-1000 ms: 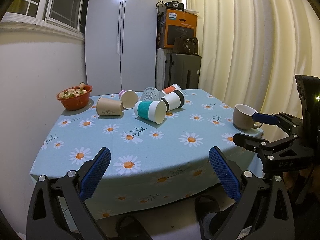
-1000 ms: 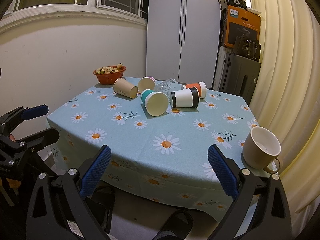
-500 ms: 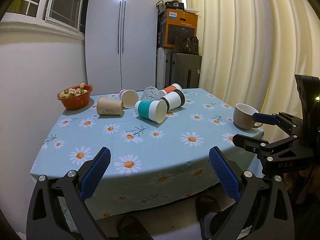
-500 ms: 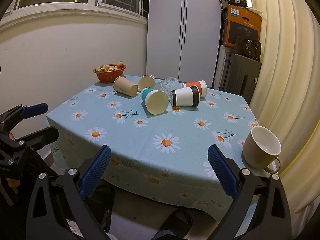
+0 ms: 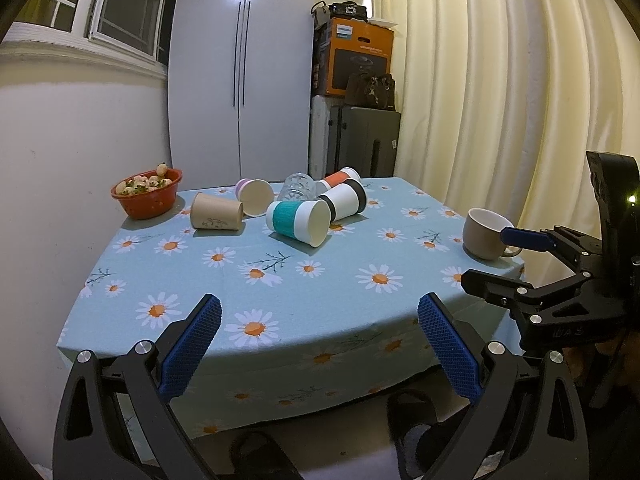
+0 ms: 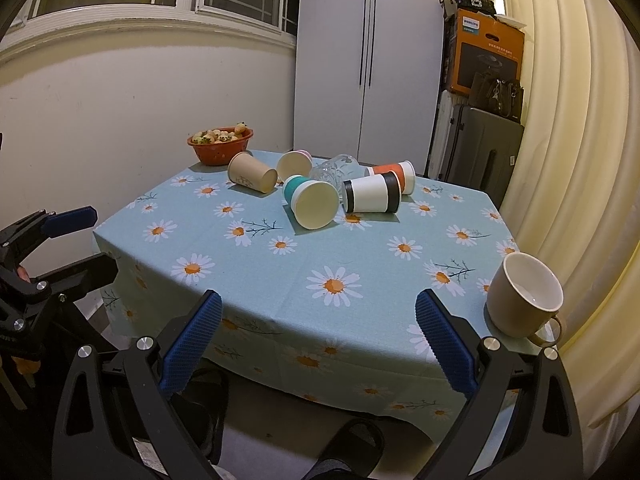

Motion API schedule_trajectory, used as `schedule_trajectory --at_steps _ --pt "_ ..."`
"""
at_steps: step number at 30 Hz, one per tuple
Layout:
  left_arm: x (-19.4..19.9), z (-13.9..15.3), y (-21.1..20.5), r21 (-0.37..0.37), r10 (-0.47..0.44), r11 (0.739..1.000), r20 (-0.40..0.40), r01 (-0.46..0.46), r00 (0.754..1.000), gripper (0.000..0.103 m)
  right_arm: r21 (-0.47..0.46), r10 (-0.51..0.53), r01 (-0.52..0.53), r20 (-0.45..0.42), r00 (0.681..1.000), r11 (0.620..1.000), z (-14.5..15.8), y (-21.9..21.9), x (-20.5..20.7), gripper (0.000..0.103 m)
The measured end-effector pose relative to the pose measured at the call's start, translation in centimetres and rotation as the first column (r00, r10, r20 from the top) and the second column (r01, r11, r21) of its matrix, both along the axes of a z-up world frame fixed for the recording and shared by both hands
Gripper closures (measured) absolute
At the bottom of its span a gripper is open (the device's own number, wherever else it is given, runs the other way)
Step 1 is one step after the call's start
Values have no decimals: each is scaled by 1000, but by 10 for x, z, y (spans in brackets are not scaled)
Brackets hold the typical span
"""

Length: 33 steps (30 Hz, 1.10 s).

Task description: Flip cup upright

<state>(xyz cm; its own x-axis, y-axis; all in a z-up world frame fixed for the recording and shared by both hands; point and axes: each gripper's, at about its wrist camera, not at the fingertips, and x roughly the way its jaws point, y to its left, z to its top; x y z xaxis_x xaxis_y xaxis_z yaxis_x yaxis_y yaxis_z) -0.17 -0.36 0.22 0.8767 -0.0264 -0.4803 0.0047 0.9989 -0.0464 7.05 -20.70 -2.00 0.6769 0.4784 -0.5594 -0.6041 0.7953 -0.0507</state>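
Both views have edged closer to the table (image 5: 360, 312); both claws gape wide, 5 tipped cups (image 6: 316, 204) ahead.

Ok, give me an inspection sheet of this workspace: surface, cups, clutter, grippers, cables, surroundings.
Surface: table under a blue daisy cloth.
Job's things: five paper cups on their sides at the far end: tan cup, pink cup, teal cup, black-banded cup, orange cup; a glass lies among them.
Clutter: mug upright at the near right edge; red bowl of food at the far left corner.
Grippers: left gripper and right gripper open, empty, short of the table.
Cables: nothing seen.
Surroundings: wardrobe, curtain, suitcase, box.
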Motion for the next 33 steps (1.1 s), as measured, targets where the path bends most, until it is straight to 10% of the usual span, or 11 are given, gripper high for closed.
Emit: schedule_trajectory --at_steps 23,33 --pt "71 11 58 -222 55 971 -141 -86 988 7 -64 128 -130 -36 991 989 38 51 83 7" --pt "122 11 119 -370 200 890 -210 -267 957 7 -161 369 -415 -253 894 895 63 162 189 7"
